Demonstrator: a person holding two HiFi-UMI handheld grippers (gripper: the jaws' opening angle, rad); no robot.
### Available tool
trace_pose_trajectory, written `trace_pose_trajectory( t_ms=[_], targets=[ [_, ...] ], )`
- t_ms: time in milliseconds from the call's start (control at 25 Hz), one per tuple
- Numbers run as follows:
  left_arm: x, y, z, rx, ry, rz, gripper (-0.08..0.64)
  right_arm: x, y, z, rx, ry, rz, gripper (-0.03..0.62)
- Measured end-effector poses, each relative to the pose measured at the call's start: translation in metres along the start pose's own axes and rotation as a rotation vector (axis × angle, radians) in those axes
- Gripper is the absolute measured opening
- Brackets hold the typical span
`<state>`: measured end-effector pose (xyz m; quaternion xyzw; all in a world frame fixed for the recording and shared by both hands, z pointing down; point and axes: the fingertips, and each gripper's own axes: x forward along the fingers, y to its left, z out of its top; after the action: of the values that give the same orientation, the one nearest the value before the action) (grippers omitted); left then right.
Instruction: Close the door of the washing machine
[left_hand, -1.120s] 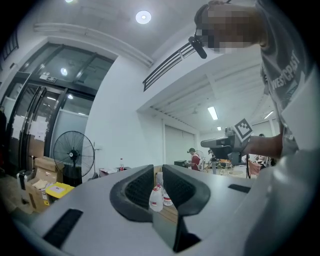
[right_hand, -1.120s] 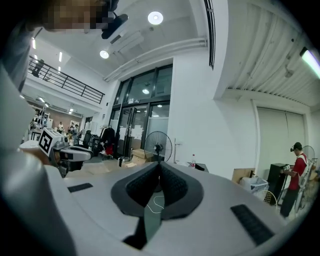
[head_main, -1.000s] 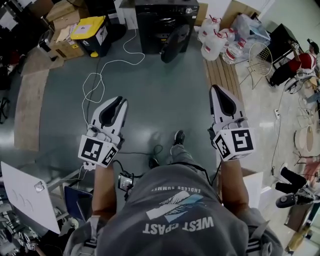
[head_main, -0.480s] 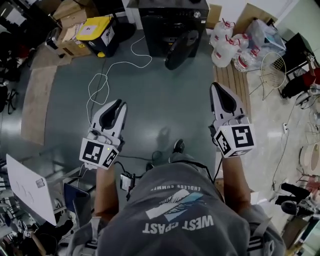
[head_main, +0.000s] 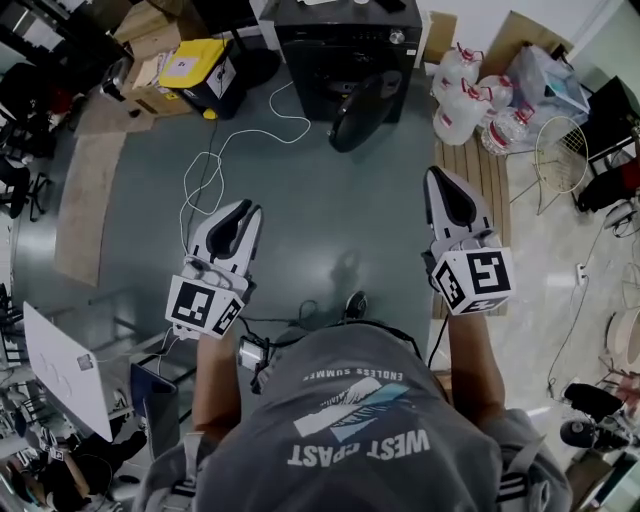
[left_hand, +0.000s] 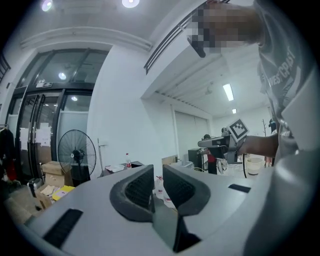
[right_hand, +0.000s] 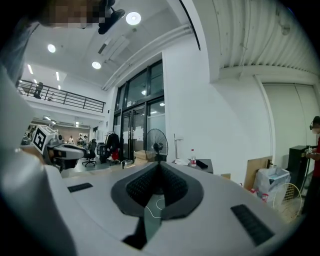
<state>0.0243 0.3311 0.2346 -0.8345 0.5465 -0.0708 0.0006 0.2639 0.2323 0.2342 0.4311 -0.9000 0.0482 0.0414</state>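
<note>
Machine place: the black washing machine (head_main: 345, 45) stands at the far end of the grey floor (head_main: 320, 200), top centre of your head view, between a yellow-lidded box (head_main: 190, 65) and water jugs (head_main: 465, 95).
Door heading: the round door (head_main: 360, 110) is swung open. It stands out from the machine's front towards you, and its long axis slants from upper right to lower left.
Change since a second ago: the machine sits lower and larger in your head view. Both grippers are nearer to it but still well apart from the door.
Left fingers: your left gripper (head_main: 250, 210) has its fingers (left_hand: 137, 187) clenched on nothing.
Right fingers: your right gripper (head_main: 433, 175) has its fingers (right_hand: 145, 185) clenched and empty too.
Hard to see: the machine's top is cut off by the frame, and the drum opening is too dark to make out.
</note>
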Motion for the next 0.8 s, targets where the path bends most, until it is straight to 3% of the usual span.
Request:
trace_pose_trajectory(
  t_ms=[520,800],
  targets=[
    [0.083,-0.004,0.001,0.018,-0.005,-0.125,0.067,0.006,-0.06,-0.012,0.014,0.008,-0.098,0.029],
    [0.15,0.031,-0.005,0.013,-0.037,-0.246,0.067,0.032,-0.089,-0.015,0.002,0.016,-0.232,0.029]
  ],
)
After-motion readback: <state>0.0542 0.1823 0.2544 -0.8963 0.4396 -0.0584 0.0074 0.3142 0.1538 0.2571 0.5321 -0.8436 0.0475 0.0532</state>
